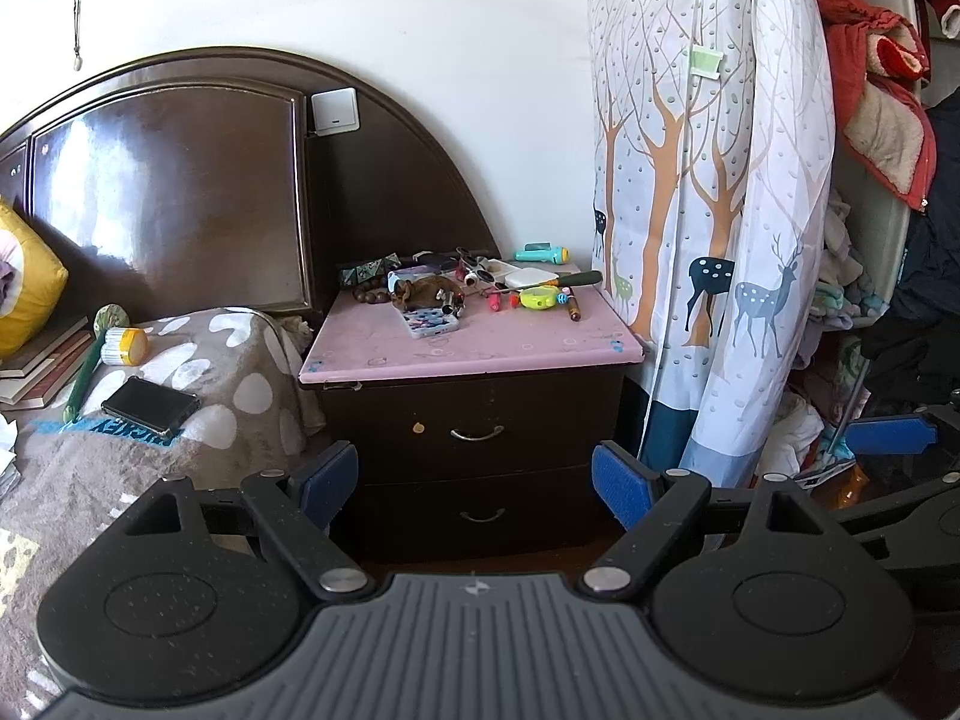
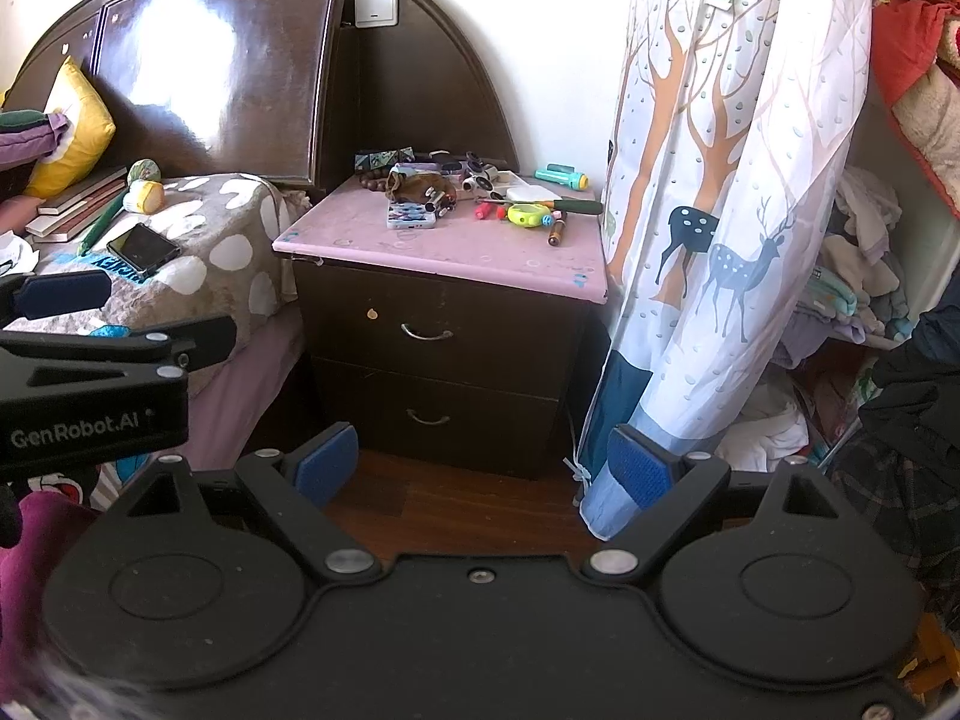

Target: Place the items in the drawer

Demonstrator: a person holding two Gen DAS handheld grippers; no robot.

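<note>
- Drawers: the top drawer (image 1: 477, 423) and bottom drawer (image 1: 480, 510) of the nightstand (image 2: 444, 252) are both sitting shut, so their insides are not showing.
- Items are lying on the nightstand's pink top: a phone case (image 1: 431, 320), beads (image 1: 367, 290), a screwdriver (image 1: 555, 282), a teal flashlight (image 1: 541, 254).
- Left gripper (image 1: 474, 483) is hovering in front of the nightstand, jaws spread wide, gripping nothing.
- Right gripper (image 2: 483, 468) is hanging low before the nightstand, likewise wide apart and holding nothing.
</note>
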